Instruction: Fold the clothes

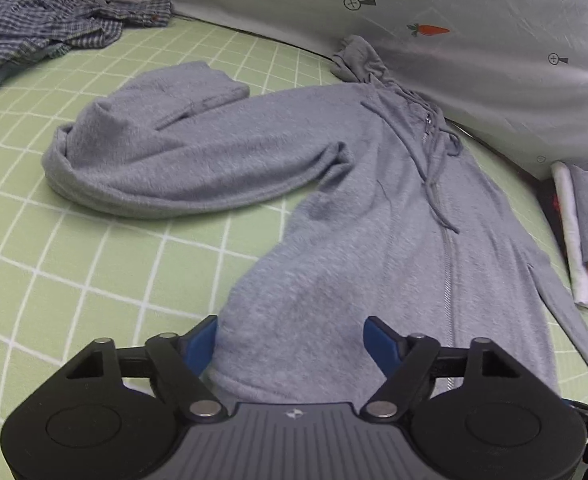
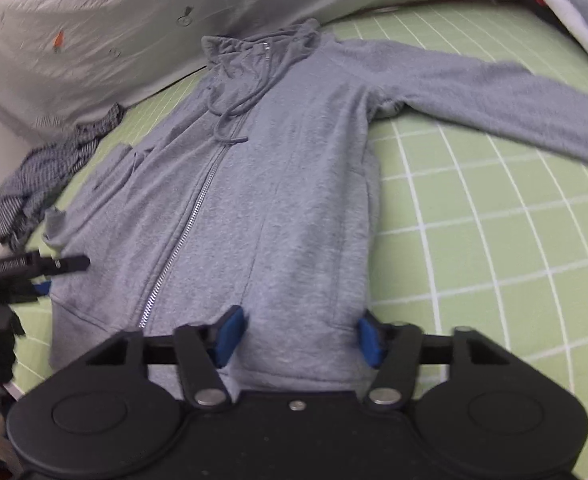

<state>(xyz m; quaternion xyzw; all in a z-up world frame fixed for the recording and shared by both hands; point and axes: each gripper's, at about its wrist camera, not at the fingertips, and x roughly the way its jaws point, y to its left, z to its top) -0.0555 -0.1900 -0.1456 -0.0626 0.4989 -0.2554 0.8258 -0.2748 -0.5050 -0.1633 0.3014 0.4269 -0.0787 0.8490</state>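
A grey zip-up hoodie [image 1: 373, 216] lies front up on the green checked bed sheet [image 1: 54, 248], collar toward the pillow. Its left sleeve [image 1: 166, 160] is bent back on itself. In the right wrist view the hoodie [image 2: 262, 184] shows whole, its right sleeve [image 2: 493, 96] stretched out to the right. My left gripper [image 1: 292, 338] is open, its blue pads on either side of the hem's left corner. My right gripper [image 2: 299, 338] is open, astride the hem's right part. The left gripper also shows in the right wrist view [image 2: 34, 268] at the hem's left edge.
A blue plaid shirt [image 1: 46, 36] lies crumpled at the far left of the bed, also in the right wrist view [image 2: 42, 176]. A white carrot-print pillow [image 1: 453, 40] runs along the head of the bed. Folded white and grey cloth [image 1: 577, 232] sits at the right edge.
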